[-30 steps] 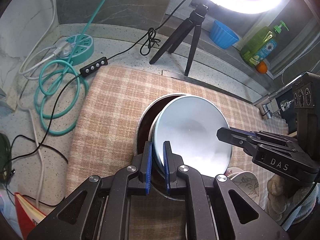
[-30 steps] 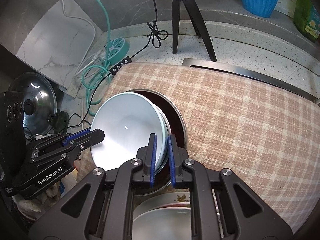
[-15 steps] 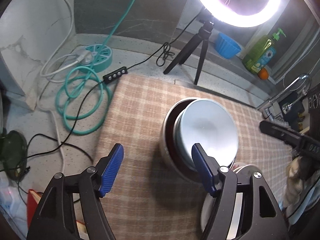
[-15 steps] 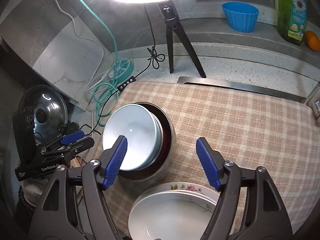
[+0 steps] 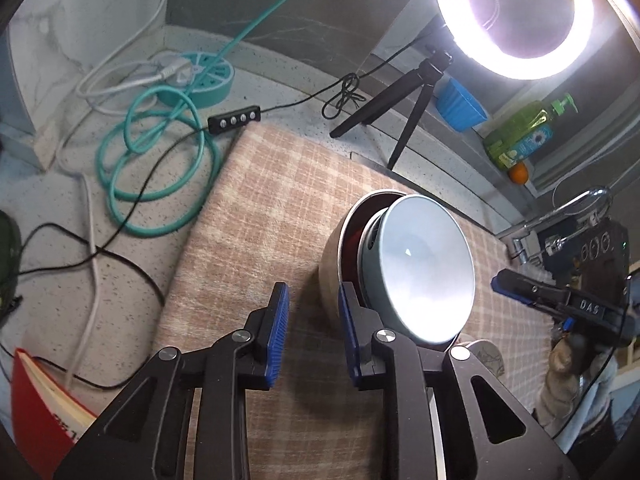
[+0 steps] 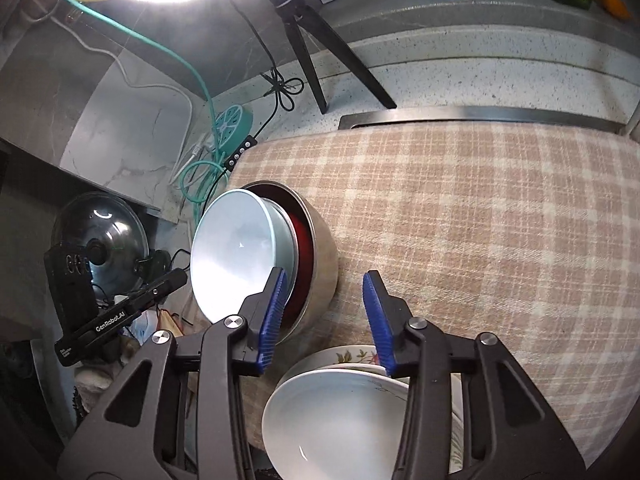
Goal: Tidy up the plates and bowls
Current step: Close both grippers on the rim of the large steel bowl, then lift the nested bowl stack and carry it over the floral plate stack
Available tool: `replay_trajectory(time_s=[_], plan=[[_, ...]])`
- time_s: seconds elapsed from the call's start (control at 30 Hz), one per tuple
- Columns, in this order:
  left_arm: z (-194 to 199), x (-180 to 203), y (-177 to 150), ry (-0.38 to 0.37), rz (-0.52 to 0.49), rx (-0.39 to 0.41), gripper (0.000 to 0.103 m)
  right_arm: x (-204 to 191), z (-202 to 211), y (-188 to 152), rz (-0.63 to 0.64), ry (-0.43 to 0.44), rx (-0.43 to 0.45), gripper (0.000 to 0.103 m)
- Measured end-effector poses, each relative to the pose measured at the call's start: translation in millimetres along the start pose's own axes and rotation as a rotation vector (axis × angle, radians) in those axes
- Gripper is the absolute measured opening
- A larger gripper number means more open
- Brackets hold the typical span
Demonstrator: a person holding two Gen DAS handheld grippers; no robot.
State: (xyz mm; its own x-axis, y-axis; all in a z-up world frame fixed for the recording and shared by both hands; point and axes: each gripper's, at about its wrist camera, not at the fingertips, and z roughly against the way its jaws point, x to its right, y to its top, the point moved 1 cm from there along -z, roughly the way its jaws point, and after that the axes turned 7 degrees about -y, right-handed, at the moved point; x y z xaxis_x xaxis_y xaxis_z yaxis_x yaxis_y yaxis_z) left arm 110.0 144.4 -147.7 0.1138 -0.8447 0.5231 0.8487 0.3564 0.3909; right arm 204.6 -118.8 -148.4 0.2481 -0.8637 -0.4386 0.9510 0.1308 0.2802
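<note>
Glazed, slippery pale-blue bowl (image 5: 424,272) is sitting nested in the steel bowl (image 6: 320,256); both grippers (image 5: 310,336) (image 6: 326,320) are gaping empty, rim offering the likeliest grip.

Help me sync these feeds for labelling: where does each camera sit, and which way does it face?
Left wrist: on the left gripper, looking along its open fingers at the pale bowl; right gripper at right.
Right wrist: on the right gripper, open above the white plate; left gripper at left.
Shared: the bowl, checked cloth, tripod.
</note>
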Motion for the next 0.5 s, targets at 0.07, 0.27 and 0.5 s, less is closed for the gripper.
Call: replay_trajectory(time_s=[0.07,0.27,0.5], plan=[[-4,1,2,-0.005,0.0,-0.012,0.019,0,-4,-1,-0.004,0.005,-0.011,0.034],[-16,8,4,-0.005,-0.02,-0.039,0.016,-4,-15,0,-0.009,0.019,-0.034,0.032],[-24,11,7,-0.001,-0.035,-0.055,0.013,-8,-26,5,0.007,-0.003,-0.048,0.021]])
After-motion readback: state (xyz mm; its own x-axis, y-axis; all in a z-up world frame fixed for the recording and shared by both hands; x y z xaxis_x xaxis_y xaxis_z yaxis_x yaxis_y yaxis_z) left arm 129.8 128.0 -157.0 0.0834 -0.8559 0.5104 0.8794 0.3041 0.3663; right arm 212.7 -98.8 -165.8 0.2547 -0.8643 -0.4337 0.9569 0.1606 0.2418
